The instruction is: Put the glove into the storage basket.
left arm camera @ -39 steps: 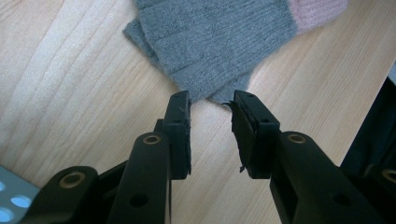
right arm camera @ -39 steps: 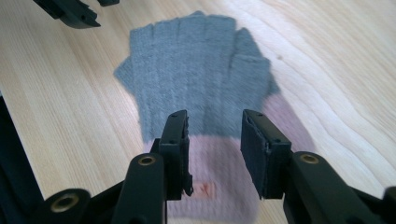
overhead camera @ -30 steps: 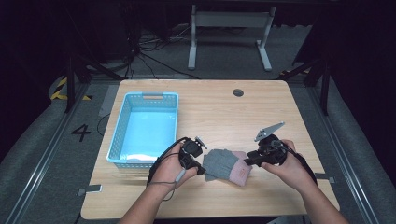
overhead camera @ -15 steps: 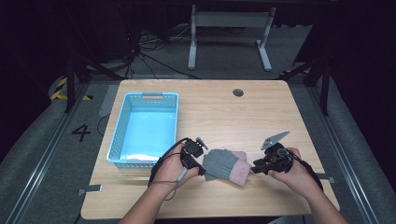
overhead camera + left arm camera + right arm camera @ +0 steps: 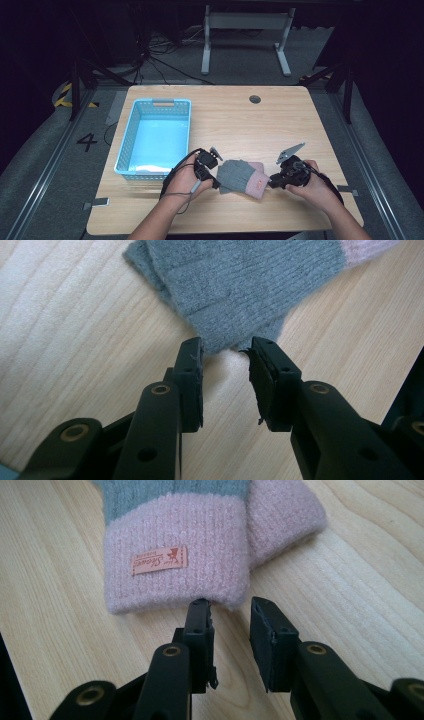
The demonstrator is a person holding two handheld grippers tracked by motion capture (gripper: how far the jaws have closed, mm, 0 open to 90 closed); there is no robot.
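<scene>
Dark floor surrounded the table [image 5: 300, 125], with black cables lying on it and a white metal frame [image 5: 245, 30] standing behind the far edge. We saw a yellow and black striped mark on the floor at the left, and a number 4 beside the rail. The table had a pale wooden top with a small round hole [image 5: 255, 99] near its far edge.

On the left part of the table stood a light blue plastic basket [image 5: 129, 145] with perforated walls; we could not tell if anything lay inside it.

Near the front edge, between the two hands, lay a pair of knitted gloves [image 5: 242, 177], one on top of the other. They were grey with pink cuffs. The grey finger ends pointed to our left and the pink cuffs to our right. In the right gripper view the upper cuff carried a small orange label [image 5: 160, 560] with writing too small to read.

The left tongs [image 5: 226, 351] were spread, with the tips just at the grey edge of the gloves. We noted that wood was visible between the tips, so they pinched nothing. The left hand [image 5: 187, 177] held this gripper close to the basket's near corner.

The right tongs [image 5: 231, 607] were also spread. One tip touched or almost touched the pink cuff edge, we could not tell which; the other tip stood beside it over bare wood. The right hand [image 5: 315, 185] held this gripper just beside the cuffs.
</scene>
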